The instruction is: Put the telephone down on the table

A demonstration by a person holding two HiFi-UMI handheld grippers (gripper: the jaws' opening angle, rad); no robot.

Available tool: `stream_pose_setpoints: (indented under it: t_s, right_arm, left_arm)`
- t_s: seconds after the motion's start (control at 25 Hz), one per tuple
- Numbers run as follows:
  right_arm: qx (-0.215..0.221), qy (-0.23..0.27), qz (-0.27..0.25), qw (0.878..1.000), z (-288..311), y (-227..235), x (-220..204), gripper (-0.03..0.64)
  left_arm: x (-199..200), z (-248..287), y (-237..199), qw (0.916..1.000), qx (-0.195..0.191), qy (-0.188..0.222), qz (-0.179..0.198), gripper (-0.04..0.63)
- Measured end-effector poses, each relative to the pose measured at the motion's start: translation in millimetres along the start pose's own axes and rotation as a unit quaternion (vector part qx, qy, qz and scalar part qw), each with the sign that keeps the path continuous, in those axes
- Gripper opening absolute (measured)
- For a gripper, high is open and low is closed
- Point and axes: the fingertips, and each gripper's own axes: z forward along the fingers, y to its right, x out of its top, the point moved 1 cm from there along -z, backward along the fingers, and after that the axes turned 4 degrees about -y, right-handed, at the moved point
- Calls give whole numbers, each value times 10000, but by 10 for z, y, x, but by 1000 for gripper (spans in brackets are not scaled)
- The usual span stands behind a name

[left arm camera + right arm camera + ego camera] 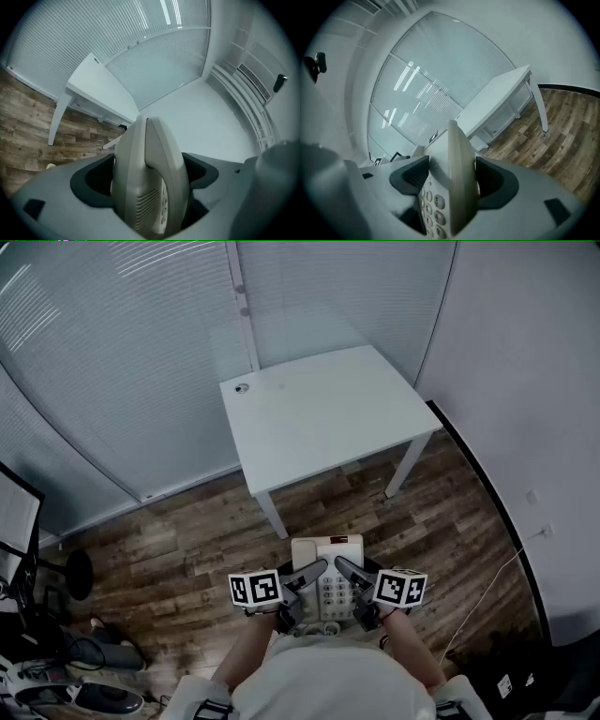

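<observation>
Beige plastic push-button telephone is hanging in mid-air just in front of the person's body, over the brown wood-plank floor and well short of the white rectangular desk, which is standing apart ahead of it by the slatted window blinds. It is being carried between the two grippers. The left gripper is clamping its left edge, and in the left gripper view the dark jaws are pressing on either face of the casing, with the slotted grille and a column of keys facing the camera. The right gripper is clamping the right edge, and in the right gripper view the jaws are squeezing the body beside the number keypad. Both grippers are angling inward toward each other and tipping slightly downward. The bare forearms are reaching forward from the bottom of the head view, level with one another, marker cubes facing up.
</observation>
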Motion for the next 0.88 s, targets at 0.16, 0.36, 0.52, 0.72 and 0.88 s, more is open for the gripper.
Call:
stream_pose_setpoints:
  t_s: [0.16,0.36,0.52,0.72,0.88]
  right_arm:
    - [-14,4,-85,10000,-263,-80,-408,318]
    - [-10,-46,-101,9999,-432,-156,-659,318]
    - [-46,-62,-128,9999,-488,-153,-733,318]
    - [-44,-57,-151,9999,-507,-156,-689,318]
    - [9,-60,-127,9999,-501,-147,-668,318]
  left_arm:
    - [-452,-200,100,10000,-20,28,5,430]
    - [-731,-334,175,10000,-18,68,-42,430]
    - [-816,-364,194,10000,-13,61,-58,430]
    - [-796,-331,219,10000,-20,68,-49,430]
    - [-779,-308,222,10000,-20,84,-44,430]
